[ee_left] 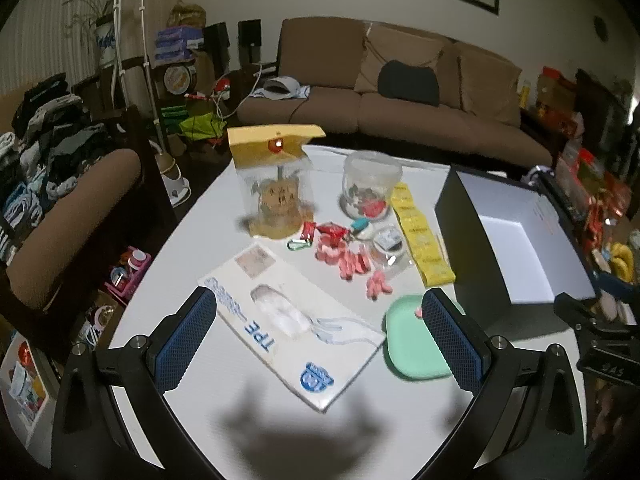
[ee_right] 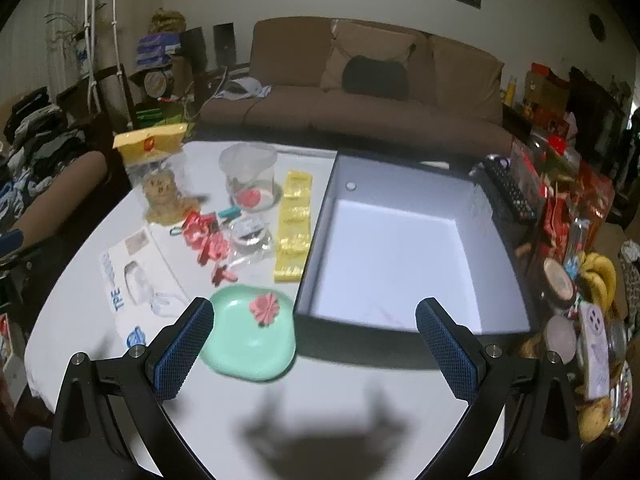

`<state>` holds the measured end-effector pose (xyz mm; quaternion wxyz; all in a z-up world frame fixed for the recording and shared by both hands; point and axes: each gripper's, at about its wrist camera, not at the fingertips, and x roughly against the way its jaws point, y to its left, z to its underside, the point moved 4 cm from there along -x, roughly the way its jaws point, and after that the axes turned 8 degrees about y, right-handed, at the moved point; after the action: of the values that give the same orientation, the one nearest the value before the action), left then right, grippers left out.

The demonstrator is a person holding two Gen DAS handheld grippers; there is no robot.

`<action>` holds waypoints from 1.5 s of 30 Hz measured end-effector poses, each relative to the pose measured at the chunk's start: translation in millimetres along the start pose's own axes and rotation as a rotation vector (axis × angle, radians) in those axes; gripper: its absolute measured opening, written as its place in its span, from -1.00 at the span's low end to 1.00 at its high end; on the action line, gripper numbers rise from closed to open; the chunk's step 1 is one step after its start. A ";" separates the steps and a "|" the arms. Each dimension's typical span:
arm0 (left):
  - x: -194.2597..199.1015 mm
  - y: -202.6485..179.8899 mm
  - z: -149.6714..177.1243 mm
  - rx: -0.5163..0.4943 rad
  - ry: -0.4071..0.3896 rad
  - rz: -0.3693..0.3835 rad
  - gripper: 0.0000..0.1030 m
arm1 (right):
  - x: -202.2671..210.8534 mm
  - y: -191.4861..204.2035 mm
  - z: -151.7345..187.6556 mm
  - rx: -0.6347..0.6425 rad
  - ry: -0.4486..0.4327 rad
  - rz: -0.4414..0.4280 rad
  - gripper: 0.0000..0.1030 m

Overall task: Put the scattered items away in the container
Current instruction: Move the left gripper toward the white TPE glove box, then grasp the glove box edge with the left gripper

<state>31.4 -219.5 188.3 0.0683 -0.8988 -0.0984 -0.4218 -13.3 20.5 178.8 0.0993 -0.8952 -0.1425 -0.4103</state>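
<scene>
**Both grippers empty above the table, box open at the right**

At the left of the white table (ee_left: 208, 380) stands a clear bag with a yellow header card (ee_left: 275, 182), holding a brown figure. In front of it lies a flat white TPE packet (ee_left: 288, 324) with blue print, reaching toward the near edge. The left gripper (ee_left: 320, 340) hangs over this packet, its jaws wide apart with nothing between them.

Toward the middle, a clear plastic jar (ee_left: 370, 184) stands upright with something red at its bottom. Before it a heap of small red and pink pieces (ee_left: 344, 252) is scattered, with a green carabiner (ee_left: 299, 245) at its left edge and a small clear bag (ee_left: 387, 242) on its right. A strip of yellow sachets (ee_left: 420, 236) runs from beside the jar toward the near side, just beside the box wall.

A mint-green plate (ee_right: 248, 344) sits near the front, bearing one pink piece (ee_right: 265, 309), close to the box's near left corner.

The container, a dark box with a white inside (ee_right: 400, 256), fills the right part of the table, open on top; nothing shows on its floor. The right gripper (ee_right: 314, 344) hovers before its near wall, jaws spread wide and holding nothing
</scene>
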 end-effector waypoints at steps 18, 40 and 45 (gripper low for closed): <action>-100.2 70.4 55.9 0.184 0.186 -0.030 1.00 | -45.1 27.3 20.6 0.071 0.044 -0.121 1.00; -225.5 82.4 75.9 0.376 0.381 -0.159 1.00 | -59.7 47.9 83.8 0.026 0.100 -0.257 1.00; -228.7 88.1 81.9 0.400 0.383 -0.208 1.00 | -63.4 45.5 87.3 0.005 0.111 -0.267 1.00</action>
<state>-29.9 -315.5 -43.7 0.2180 -0.7565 -0.2564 -0.5607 24.2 -7.6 71.4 0.0539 -0.8441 -0.2555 -0.4683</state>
